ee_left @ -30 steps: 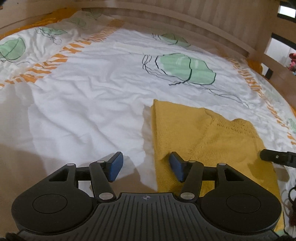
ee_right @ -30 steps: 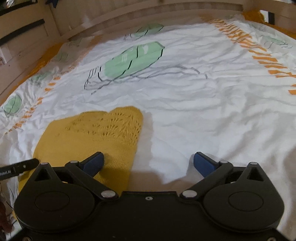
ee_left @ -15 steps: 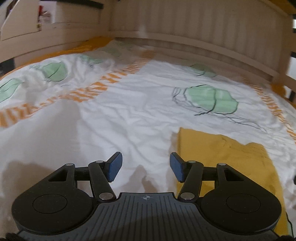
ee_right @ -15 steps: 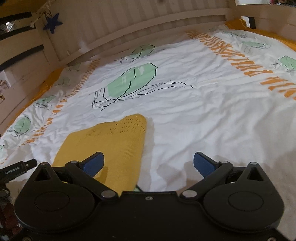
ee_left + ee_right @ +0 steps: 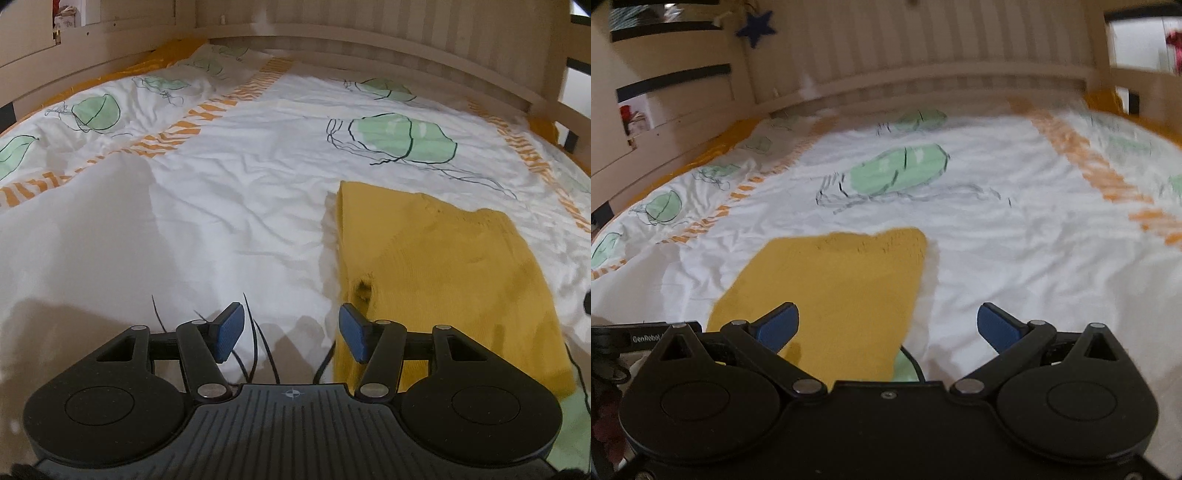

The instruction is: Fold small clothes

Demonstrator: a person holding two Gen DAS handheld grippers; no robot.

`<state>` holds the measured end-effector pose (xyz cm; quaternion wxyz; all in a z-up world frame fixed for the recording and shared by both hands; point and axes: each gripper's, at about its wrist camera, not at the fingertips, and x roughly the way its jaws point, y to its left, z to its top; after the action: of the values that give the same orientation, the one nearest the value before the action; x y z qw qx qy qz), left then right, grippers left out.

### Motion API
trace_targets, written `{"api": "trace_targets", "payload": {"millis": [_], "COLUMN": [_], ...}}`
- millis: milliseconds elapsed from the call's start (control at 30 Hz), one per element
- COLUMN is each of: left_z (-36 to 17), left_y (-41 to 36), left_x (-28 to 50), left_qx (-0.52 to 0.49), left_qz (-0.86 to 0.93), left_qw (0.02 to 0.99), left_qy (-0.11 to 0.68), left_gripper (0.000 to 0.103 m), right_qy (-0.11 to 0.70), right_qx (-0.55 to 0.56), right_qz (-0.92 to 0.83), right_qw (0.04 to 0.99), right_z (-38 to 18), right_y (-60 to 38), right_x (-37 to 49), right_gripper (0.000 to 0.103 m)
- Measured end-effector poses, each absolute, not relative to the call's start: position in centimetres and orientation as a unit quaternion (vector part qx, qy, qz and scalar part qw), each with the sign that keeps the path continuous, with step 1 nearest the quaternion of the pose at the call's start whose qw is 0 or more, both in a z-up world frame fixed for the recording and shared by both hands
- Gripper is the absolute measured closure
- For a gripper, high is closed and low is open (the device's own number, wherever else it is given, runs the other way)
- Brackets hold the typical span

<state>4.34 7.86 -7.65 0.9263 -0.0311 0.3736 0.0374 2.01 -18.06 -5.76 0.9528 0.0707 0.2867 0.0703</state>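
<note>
Over the bed, nearest us: our left gripper [image 5: 288,332] hangs with its blue pads parted and nothing between them; our right gripper [image 5: 886,328] is spread wider, also empty.
Just beyond the pads: the yellow knit garment [image 5: 443,266] lies flat on the white quilt [image 5: 221,221], folded into a long slab, its near end under the left gripper's right pad and the right gripper's left pad.
Step in hand, as we judge it: one more fold, near end over far end; we should take both near corners together, lift evenly and lay edge on edge so the knit does not skew.
Farther off: green leaf prints [image 5: 402,138], orange stripes, then the pale wooden bed rail [image 5: 369,44].
Since a second ago: both grippers have drawn back and tipped upward, so more headboard shows; the garment sits lower in view; neither gripper's gap has changed.
</note>
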Motion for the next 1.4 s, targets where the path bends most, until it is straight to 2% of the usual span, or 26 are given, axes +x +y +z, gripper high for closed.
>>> {"api": "trace_targets", "payload": {"millis": [300,1400], "left_z": [-7.8,-8.2], "left_y": [7.1,6.5], "left_x": [3.3,2.8], "left_qx": [-0.015,-0.011], "left_qz": [0.023,0.013], "left_qw": [0.926,0.923], "left_qy": [0.375,0.383], "left_gripper": [0.048,0.048], "right_qy": [0.318,0.337], "right_qx": [0.059,0.069], "right_qz": [0.042,0.056], "right_qw": [0.945,0.937], "right_z": [-6.2,-7.3], "right_y": [-17.4,-16.4], "right_x": [1.7,0.8], "right_gripper": [0.001,0.001]}}
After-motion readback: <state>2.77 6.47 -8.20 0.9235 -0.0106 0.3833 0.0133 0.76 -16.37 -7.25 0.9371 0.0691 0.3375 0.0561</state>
